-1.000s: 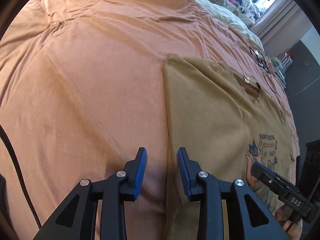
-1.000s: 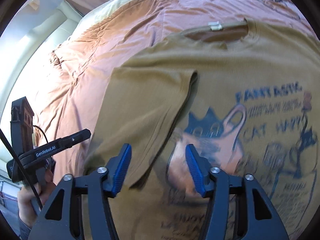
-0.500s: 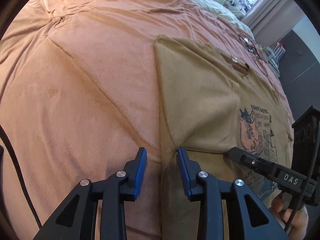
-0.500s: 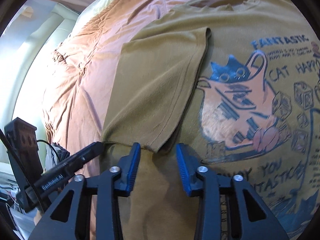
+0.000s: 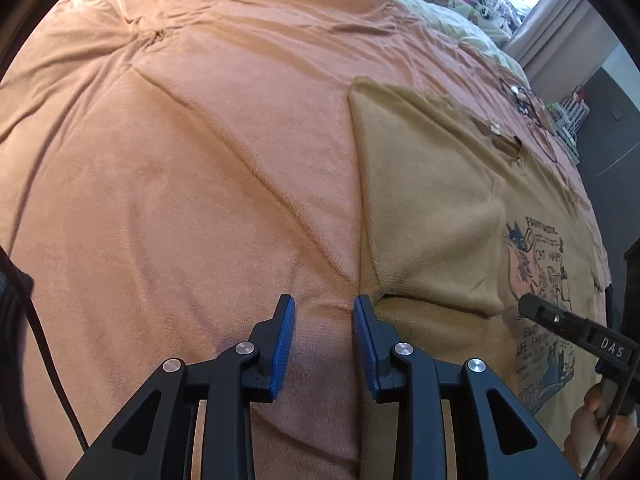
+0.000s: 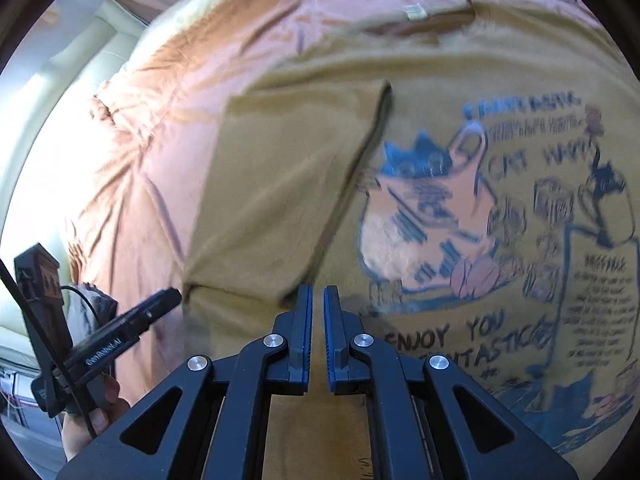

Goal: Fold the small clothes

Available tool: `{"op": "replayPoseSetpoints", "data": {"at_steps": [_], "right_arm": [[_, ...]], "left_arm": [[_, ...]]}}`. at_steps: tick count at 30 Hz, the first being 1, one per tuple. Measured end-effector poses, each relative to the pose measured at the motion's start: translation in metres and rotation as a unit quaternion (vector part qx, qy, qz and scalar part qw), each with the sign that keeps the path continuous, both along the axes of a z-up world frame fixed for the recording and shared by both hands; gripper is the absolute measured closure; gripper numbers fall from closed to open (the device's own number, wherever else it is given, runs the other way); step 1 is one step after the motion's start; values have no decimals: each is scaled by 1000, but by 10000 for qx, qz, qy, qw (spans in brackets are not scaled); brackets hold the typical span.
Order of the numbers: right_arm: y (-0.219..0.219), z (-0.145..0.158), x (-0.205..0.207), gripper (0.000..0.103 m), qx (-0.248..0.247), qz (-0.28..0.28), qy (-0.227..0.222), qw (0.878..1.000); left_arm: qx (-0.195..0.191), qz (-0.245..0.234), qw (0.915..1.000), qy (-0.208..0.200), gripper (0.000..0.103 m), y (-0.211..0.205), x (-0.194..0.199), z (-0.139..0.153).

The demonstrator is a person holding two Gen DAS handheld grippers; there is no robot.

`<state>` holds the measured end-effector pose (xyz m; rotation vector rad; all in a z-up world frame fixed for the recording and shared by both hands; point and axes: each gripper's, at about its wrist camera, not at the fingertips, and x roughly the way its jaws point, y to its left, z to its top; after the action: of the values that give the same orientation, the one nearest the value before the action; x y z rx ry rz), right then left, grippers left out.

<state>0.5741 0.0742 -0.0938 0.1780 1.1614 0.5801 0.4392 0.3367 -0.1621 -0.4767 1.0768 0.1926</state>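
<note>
Nearest us in the left wrist view, the left gripper [image 5: 323, 334] hangs with its blue pads partly apart over the orange blanket [image 5: 180, 200], nothing between them; the right-hand pad stands just at the edge of the tan shirt [image 5: 432, 200]. This view alone shows how the shirt lies flat on the blanket, its sleeve folded inward, and beyond it pale bedding [image 5: 460, 16] and a curtain [image 5: 560, 36]. At its right edge we see the right gripper's tip and a hand [image 5: 596, 428] under it.

In the right wrist view, the right gripper [image 6: 317, 312] has its pads drawn almost together at the sleeve's lower corner; whether any cloth is pinched we cannot tell. Only here do we read the print [image 6: 480, 220]: a blue cat in a bag, with "ENJOY YOU" below. Farther off sits the collar with its label [image 6: 416, 11]. At the left we see the left gripper from the side.
</note>
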Motion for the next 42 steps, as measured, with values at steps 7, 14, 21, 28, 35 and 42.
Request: {"op": "replayPoseSetpoints", "data": {"at_steps": [7, 14, 21, 28, 35, 42], "right_arm": [[18, 8, -6, 100, 139, 283, -175, 9993], [33, -19, 11, 100, 257, 357, 58, 9990], [37, -38, 15, 100, -10, 452, 239, 9987], [20, -5, -2, 100, -78, 323, -30, 9994], [-16, 33, -45, 51, -25, 74, -420, 9991], [-63, 65, -88, 22, 9, -119, -864, 9962]], "left_arm": [[71, -83, 9996, -250, 71, -4, 13, 22], [12, -107, 9999, -101, 71, -6, 34, 2], [-36, -65, 9999, 104, 70, -10, 27, -15], [39, -1, 10000, 21, 70, -19, 7, 14], [115, -33, 9997, -200, 70, -41, -23, 51], [301, -64, 9986, -426, 39, -71, -42, 83]]}}
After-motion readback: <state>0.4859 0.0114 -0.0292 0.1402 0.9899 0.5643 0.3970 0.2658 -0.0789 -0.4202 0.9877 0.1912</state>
